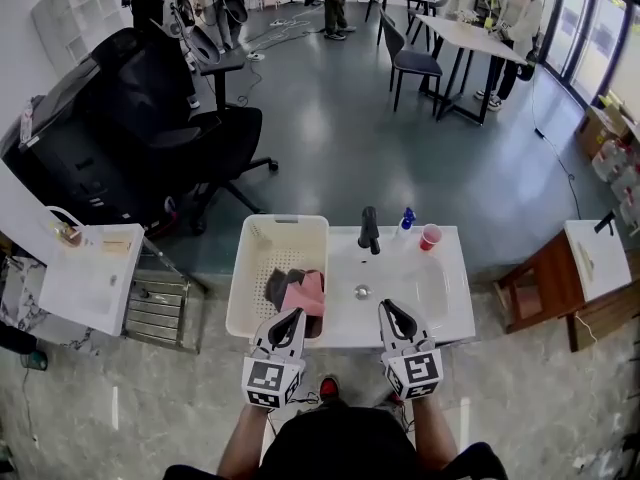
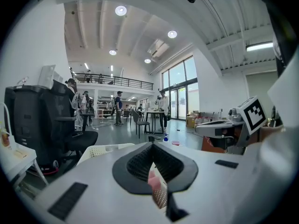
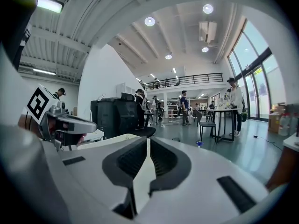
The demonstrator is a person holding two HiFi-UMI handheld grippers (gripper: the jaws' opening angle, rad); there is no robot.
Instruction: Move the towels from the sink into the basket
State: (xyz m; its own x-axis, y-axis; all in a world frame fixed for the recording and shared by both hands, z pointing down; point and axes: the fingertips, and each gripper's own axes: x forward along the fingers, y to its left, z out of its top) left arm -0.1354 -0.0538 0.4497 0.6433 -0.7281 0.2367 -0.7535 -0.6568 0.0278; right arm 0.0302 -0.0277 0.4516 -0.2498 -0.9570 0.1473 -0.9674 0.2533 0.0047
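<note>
A white basket (image 1: pixel 250 268) stands left of the white sink (image 1: pixel 425 288). A pink towel (image 1: pixel 304 293) and a grey towel (image 1: pixel 277 286) lie in the basket's near right corner. The sink basin shows only its drain (image 1: pixel 362 291). My left gripper (image 1: pixel 292 316) hovers over the basket's near edge, just in front of the pink towel, jaws together and empty. My right gripper (image 1: pixel 390 310) hangs over the sink's near rim, also shut with nothing in it. In the left gripper view the shut jaws (image 2: pixel 152 146) leave a slit below them that shows the pink towel (image 2: pixel 153 181). The right gripper view shows its pads (image 3: pixel 148 141) meeting.
A black faucet (image 1: pixel 369 230), a blue-capped bottle (image 1: pixel 406 220) and a red cup (image 1: pixel 430 236) stand along the sink's far edge. A black office chair (image 1: pixel 170 128) is beyond the basket, a white side table (image 1: pixel 90 278) at left, a brown table (image 1: pixel 545 278) at right. People stand far back.
</note>
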